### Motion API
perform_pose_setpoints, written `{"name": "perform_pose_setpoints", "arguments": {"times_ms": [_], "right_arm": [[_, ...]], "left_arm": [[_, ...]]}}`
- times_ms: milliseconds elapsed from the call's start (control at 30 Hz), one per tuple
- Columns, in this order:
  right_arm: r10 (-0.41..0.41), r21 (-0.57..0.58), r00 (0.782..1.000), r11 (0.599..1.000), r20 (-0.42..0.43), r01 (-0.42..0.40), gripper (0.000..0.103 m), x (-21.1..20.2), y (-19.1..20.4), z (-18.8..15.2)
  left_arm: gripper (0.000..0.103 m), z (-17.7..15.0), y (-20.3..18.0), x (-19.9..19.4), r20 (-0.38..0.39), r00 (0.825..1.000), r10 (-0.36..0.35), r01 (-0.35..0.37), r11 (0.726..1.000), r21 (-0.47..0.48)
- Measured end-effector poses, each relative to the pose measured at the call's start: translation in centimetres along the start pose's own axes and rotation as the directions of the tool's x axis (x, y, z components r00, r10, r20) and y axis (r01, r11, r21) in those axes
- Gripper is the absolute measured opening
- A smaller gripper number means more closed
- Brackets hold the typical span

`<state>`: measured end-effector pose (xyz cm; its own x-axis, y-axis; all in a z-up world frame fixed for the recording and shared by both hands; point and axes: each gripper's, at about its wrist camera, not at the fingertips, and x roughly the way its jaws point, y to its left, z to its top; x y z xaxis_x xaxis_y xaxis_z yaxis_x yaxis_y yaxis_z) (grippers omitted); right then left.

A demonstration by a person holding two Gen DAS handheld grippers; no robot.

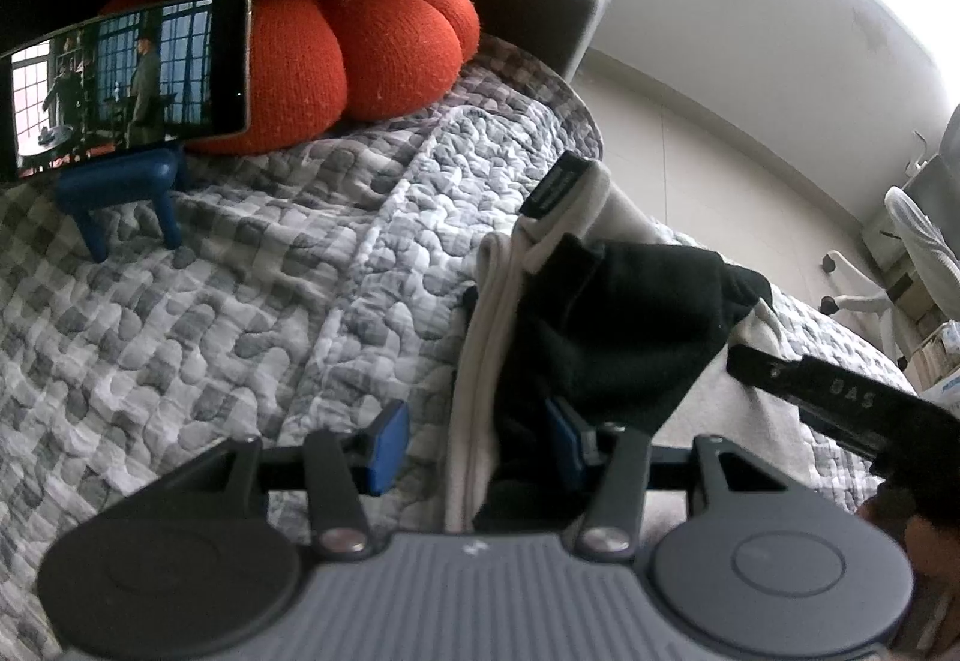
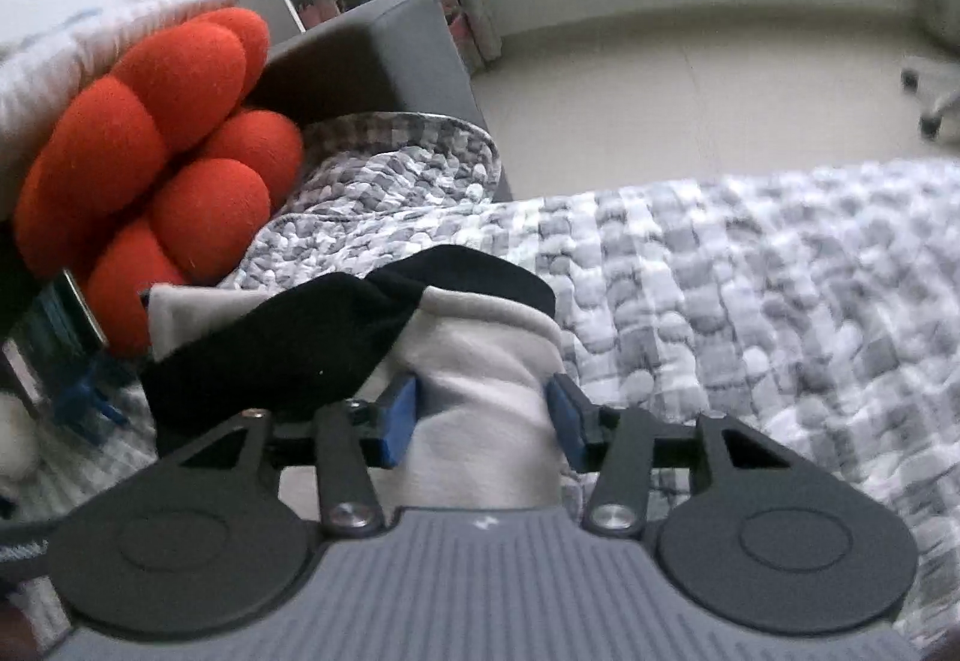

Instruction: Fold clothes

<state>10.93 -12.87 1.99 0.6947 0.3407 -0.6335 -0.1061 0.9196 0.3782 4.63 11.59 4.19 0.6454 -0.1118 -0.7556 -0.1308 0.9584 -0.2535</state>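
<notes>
Left tongs (image 1: 477, 442) nearest, angled down over the bed, blue pads (image 1: 390, 445) standing apart around a bunched black and pale-grey fabric garment (image 1: 600, 325); right pad half hidden under black cloth, so grip on it: cannot tell. Right tongs (image 2: 483, 415) pointing down at the same garment (image 2: 480, 361), pale-grey part between the pads, contact unclear, cannot tell either. Right tool's black finger (image 1: 798, 379) visible at right edge of left view, hand (image 1: 900, 529) behind it. Garment lifted just above grey-white checked quilted bedspread (image 1: 210, 301). Knotted orange knit cushion (image 1: 336, 31) behind, phone in landscape (image 1: 129, 82) leaning on it, on blue stand (image 1: 120, 193).
</notes>
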Motion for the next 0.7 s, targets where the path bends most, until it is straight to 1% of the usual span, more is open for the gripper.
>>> {"name": "perform_pose_setpoints", "arguments": {"times_ms": [133,267,300,367,400,433,500,533,567,600,633,700], "right_arm": [[0.01,-0.004,0.999,1.0,0.033,-0.01,0.051,-1.0,0.4,0.1],[0.035,0.012,0.99,0.999,0.14,-0.037,0.05,-2.5,0.6,0.9],[0.042,0.017,0.985,0.999,0.165,-0.045,0.049,-2.8,0.6,1.2],[0.045,0.018,0.978,0.999,0.204,-0.05,0.043,-3.1,0.6,1.7],[0.052,0.016,0.975,0.998,0.214,-0.057,0.041,-3.1,0.6,2.0],[0.061,0.013,0.973,0.998,0.223,-0.066,0.037,-3.1,0.7,2.2],[0.08,-0.008,0.973,0.997,0.215,-0.08,0.032,-2.7,1.1,2.7],[0.079,-0.029,0.977,0.997,0.199,-0.075,0.03,-2.2,1.6,2.9],[0.065,-0.06,0.984,0.997,0.164,-0.056,0.027,-1.4,2.3,3.0],[0.038,-0.093,0.993,0.995,0.109,-0.028,0.027,-0.1,3.0,3.0],[0.006,-0.122,0.998,0.993,0.069,0.002,0.027,1.0,3.4,2.6],[-0.026,-0.176,0.998,0.984,0.061,0.037,0.026,2.4,3.9,1.6]], "left_arm": [[0.051,0.0,0.0,0.0,-0.001,1.0,-0.002,0.002,1.0,-0.003],[0.051,0.0,0.1,0.0,-0.003,1.0,-0.004,0.004,1.0,-0.005],[0.051,0.0,0.1,0.1,-0.004,1.0,-0.004,0.004,1.0,-0.005],[0.051,0.0,0.1,0.1,-0.006,1.0,-0.004,0.004,1.0,-0.006],[0.051,0.0,0.0,0.1,-0.007,1.0,-0.005,0.005,1.0,-0.007],[0.051,0.0,0.0,0.1,-0.007,1.0,-0.005,0.005,1.0,-0.007],[0.051,0.0,0.0,0.1,-0.008,1.0,-0.005,0.005,1.0,-0.007],[0.051,0.0,0.0,0.1,-0.008,1.0,-0.006,0.006,1.0,-0.007],[0.051,0.0,0.0,0.1,-0.009,1.0,-0.006,0.006,1.0,-0.006],[0.051,0.0,0.1,0.1,-0.009,1.0,-0.007,0.007,1.0,-0.007],[0.051,0.0,0.1,0.2,-0.011,1.0,-0.009,0.009,1.0,-0.008],[0.051,0.0,0.1,0.2,-0.013,1.0,-0.012,0.011,1.0,-0.01]]}}
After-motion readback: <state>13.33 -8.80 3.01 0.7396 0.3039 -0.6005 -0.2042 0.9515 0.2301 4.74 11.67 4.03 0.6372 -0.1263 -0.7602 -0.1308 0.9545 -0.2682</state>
